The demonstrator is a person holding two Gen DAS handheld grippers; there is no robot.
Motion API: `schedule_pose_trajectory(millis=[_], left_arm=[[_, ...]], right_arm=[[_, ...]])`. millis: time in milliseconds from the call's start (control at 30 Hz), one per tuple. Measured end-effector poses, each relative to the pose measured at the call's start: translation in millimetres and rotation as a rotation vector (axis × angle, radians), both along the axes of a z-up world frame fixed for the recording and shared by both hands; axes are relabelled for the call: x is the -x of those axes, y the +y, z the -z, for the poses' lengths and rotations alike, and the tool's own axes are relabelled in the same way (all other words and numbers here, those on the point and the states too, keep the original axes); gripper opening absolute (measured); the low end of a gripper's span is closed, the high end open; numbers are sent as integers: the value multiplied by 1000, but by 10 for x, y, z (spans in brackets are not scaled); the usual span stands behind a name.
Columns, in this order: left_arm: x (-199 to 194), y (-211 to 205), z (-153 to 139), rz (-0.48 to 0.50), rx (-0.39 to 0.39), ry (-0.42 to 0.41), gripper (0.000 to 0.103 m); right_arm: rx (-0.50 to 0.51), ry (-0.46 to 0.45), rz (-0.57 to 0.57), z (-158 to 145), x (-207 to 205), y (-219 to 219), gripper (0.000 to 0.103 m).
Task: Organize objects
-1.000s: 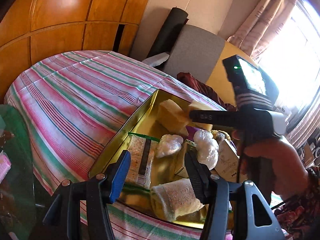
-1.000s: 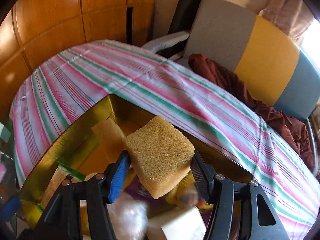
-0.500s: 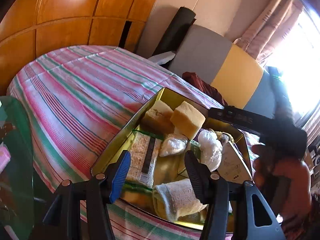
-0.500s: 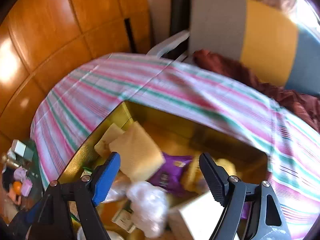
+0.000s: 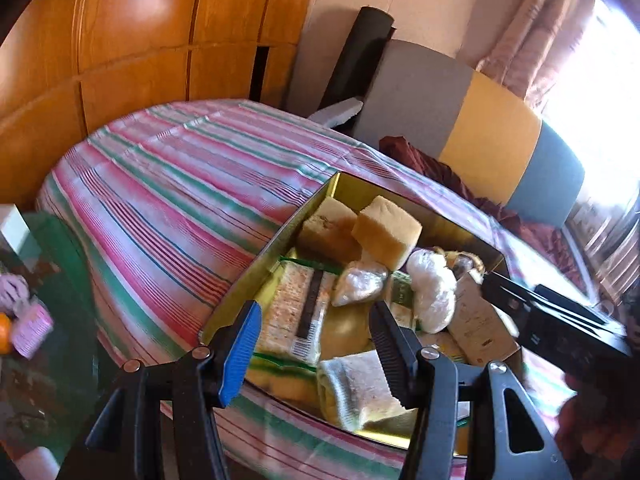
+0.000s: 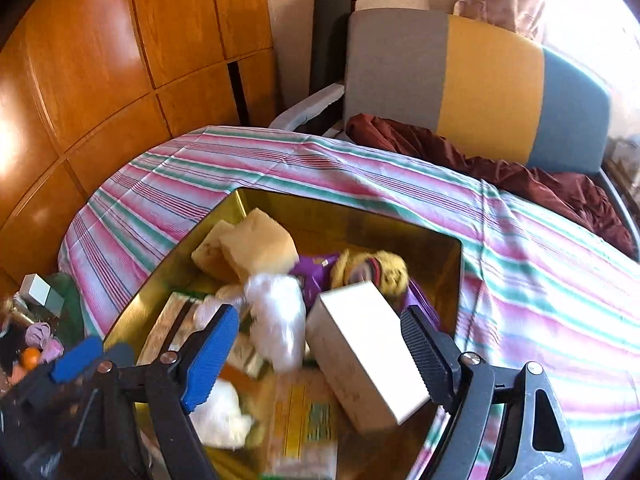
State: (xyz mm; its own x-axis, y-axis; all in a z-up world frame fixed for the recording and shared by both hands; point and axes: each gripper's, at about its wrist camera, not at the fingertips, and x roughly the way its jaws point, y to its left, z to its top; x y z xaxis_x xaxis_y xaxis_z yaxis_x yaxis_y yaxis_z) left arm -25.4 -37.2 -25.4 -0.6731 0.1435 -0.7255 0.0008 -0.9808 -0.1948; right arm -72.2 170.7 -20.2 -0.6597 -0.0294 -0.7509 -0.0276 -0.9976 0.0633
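A gold tin box (image 5: pixel 256 266) (image 6: pixel 420 240) sits on a striped cloth and holds several items. Two yellow sponges (image 5: pixel 386 232) (image 6: pixel 256 246) lie at its far left corner. Also inside are clear plastic bags (image 5: pixel 434 290) (image 6: pixel 280 316), a white carton (image 6: pixel 360 354), a snack packet (image 5: pixel 298 310) and a rolled towel (image 5: pixel 360 390). My left gripper (image 5: pixel 316 340) is open and empty above the box's near edge. My right gripper (image 6: pixel 320 350) is open and empty above the carton; its body shows in the left wrist view (image 5: pixel 552 320).
The striped cloth (image 5: pixel 160 188) covers the surface beyond the box. A grey, yellow and blue chair back (image 6: pixel 472 84) with a maroon cloth (image 6: pixel 500 168) stands behind. Wooden panels (image 6: pixel 120 60) line the left. A glass table with small items (image 5: pixel 28 320) is at lower left.
My right gripper let go of the yellow sponge, which now lies in the box beside the other sponge. The right gripper opened and drew back toward the near side.
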Motion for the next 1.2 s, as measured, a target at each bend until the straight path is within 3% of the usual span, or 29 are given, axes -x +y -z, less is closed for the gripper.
schedule_pose_trajectory(millis=[300,433,533,900,1200], left_arm=[[-110,77,-28,14,91,-5,57],[-180,149,-84,6,175,25,57],[-230,184,-141,23,201,33,57],[-298,207,-217,74,161,17,57],[-342,256,-233,76,178,22,55]], right_arm=[[-92,11,30,-62,-439,-54,93],[-73,41,69,-118,-571,-40,103],[-63,50,81,-125,-676,-75,103],[-91,12,185,-109,-785,-97,103],[-107,5,212,-83,-807,-127,103]])
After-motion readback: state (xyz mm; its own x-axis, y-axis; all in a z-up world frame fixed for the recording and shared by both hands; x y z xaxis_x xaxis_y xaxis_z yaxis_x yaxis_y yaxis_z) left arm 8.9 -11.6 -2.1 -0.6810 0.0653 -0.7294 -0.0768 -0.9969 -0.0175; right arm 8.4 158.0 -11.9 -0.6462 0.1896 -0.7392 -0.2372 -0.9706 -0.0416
